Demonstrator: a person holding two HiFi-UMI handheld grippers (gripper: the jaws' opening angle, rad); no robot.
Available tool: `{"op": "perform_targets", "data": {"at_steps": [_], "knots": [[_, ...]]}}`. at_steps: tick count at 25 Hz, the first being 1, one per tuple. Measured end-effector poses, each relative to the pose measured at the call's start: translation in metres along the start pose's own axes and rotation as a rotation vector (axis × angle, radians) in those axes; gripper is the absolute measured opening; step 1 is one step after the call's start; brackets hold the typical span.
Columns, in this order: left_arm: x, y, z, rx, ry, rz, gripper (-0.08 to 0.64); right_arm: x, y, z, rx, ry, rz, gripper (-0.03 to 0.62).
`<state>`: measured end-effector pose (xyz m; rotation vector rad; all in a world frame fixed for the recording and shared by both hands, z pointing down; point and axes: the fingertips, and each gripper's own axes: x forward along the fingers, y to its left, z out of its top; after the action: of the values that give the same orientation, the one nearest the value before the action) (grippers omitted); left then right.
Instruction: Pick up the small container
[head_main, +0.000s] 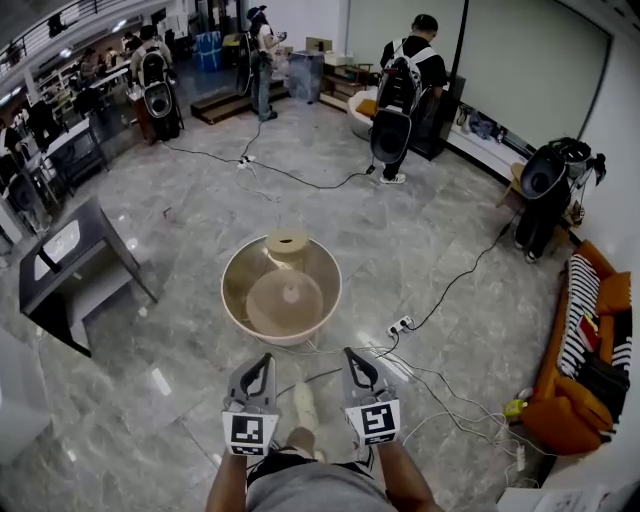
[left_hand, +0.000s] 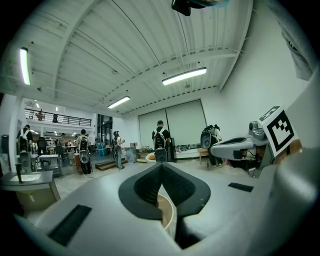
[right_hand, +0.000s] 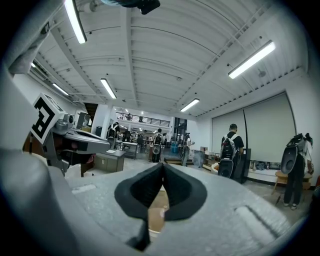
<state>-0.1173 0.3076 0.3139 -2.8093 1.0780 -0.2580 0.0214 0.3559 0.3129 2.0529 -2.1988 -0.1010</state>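
A small round beige container stands on the floor at the far rim of a big beige tub. A round lid-like disc with a knob lies inside the tub. My left gripper and right gripper are side by side on the near side of the tub, pointing at it, apart from it. Each has its jaws together with nothing between them. In the left gripper view the left gripper shows the tub's rim below its tips. Below the right gripper, the right gripper view shows a beige patch of the tub.
Cables and a power strip run over the marble floor right of the tub. A dark table stands at left, an orange sofa at right. People with backpacks stand at the back. My shoe shows between the grippers.
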Motion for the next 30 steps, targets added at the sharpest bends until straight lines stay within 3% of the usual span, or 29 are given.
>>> {"op": "perform_targets", "data": {"at_steps": [13, 17, 22, 30], "knots": [[0.161, 0.097, 0.011, -0.006, 0.009, -0.004, 0.017, 0.182, -0.055, 0.01, 0.012, 0.006, 0.049, 0.0], [0.2, 0.127, 0.015, -0.093, 0.018, 0.028, 0.017, 0.236, -0.066, 0.011, 0.005, 0.006, 0.072, 0.0], [0.239, 0.167, 0.002, -0.043, 0.015, 0.049, 0.017, 0.296, -0.075, 0.011, 0.001, 0.003, 0.101, 0.0], [0.291, 0.208, -0.027, -0.046, 0.038, 0.099, 0.017, 0.367, -0.085, -0.016, 0.012, 0.035, 0.164, 0.0]]}}
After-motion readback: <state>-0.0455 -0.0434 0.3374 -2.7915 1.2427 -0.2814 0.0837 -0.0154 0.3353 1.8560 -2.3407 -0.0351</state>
